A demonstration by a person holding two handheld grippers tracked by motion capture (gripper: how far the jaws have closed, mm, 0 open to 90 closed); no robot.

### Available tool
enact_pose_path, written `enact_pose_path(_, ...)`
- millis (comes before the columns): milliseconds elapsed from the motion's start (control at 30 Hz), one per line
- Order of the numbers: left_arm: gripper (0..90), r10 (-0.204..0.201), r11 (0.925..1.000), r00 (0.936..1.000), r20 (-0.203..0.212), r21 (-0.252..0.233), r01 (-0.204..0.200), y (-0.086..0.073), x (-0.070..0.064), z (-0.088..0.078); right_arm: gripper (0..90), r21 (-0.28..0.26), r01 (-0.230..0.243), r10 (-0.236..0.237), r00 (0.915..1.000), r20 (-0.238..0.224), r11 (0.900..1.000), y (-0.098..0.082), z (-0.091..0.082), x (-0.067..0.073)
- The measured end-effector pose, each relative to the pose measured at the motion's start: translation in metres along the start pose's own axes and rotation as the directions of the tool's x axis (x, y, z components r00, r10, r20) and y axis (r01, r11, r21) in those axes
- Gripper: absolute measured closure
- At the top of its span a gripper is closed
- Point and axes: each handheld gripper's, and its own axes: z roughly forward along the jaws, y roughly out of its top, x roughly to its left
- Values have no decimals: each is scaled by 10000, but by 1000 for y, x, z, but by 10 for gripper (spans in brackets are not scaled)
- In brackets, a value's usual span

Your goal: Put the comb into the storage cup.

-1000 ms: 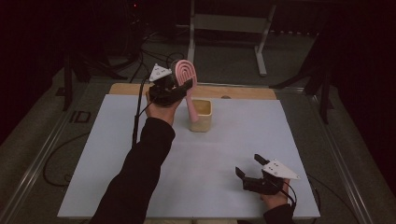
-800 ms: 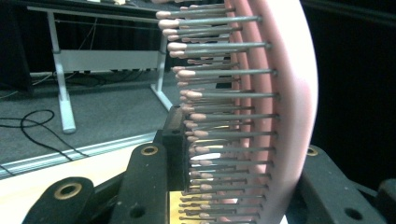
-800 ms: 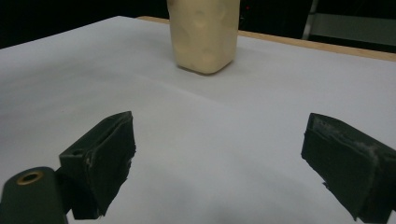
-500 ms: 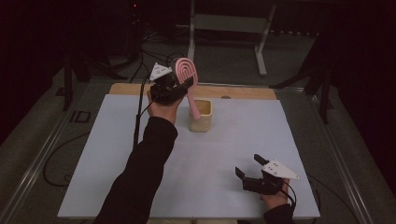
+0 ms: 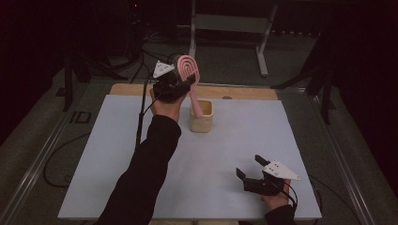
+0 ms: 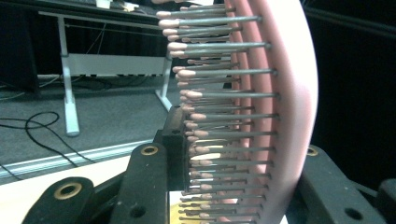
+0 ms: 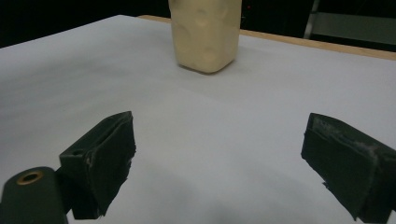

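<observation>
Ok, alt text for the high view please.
The left hand-held gripper grips a pink hairbrush by its head, handle dipping into a cream cup on the white table. The right hand-held gripper rests open near the front edge.

A pink hairbrush [image 5: 188,71] with grey, pink-tipped bristles stands out against a cream-yellow cup [image 5: 202,117], a pale grey-white table mat [image 5: 117,154] edged by light wood, black grippers [image 5: 174,87] and a black sleeve [image 5: 145,173].

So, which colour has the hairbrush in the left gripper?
Pink hairbrush, clearest in the left gripper view.
</observation>
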Motion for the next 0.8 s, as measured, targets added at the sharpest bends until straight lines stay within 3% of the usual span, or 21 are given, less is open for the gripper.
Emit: enact_pose_path(800, 645, -140, 9997, 9998, -165, -179, 137, -3, -5, 14, 97, -22, -28, 28, 10000, -77, 10000, 0, 0, 0)
